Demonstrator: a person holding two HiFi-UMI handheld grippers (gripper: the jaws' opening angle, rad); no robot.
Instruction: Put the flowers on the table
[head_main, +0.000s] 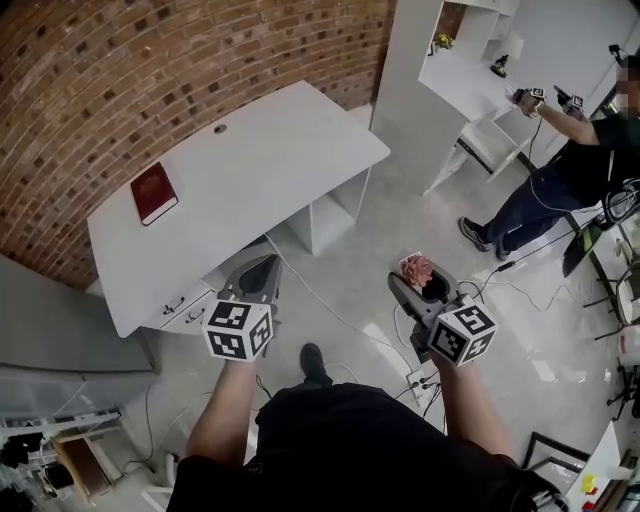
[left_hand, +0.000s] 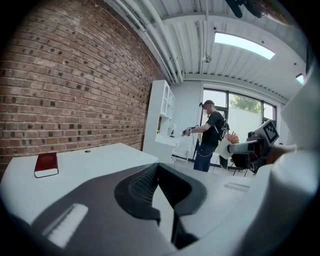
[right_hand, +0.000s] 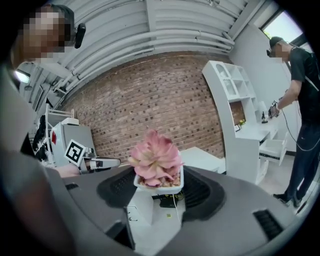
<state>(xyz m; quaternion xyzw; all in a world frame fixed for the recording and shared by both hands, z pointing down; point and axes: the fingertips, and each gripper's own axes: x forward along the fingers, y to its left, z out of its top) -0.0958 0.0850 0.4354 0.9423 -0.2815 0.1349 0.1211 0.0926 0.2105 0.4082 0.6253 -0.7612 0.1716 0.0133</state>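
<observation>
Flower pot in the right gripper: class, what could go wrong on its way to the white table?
The right gripper pinches the white pot only by its sides; a tilt could let it slip.
A cable lies on the floor before the table: a trip risk.
The flowers look top-heavy and may tip it near an edge.

The head camera is looking steeply down from above the near side of the white rectangular desk, taking in its whole top. The camera on the left gripper is sitting low at the desk's edge, facing along it. The camera on the right gripper is hanging farther off, looking back close past a pink potted succulent — all three are sharing the desk and the red brick wall behind it.
</observation>
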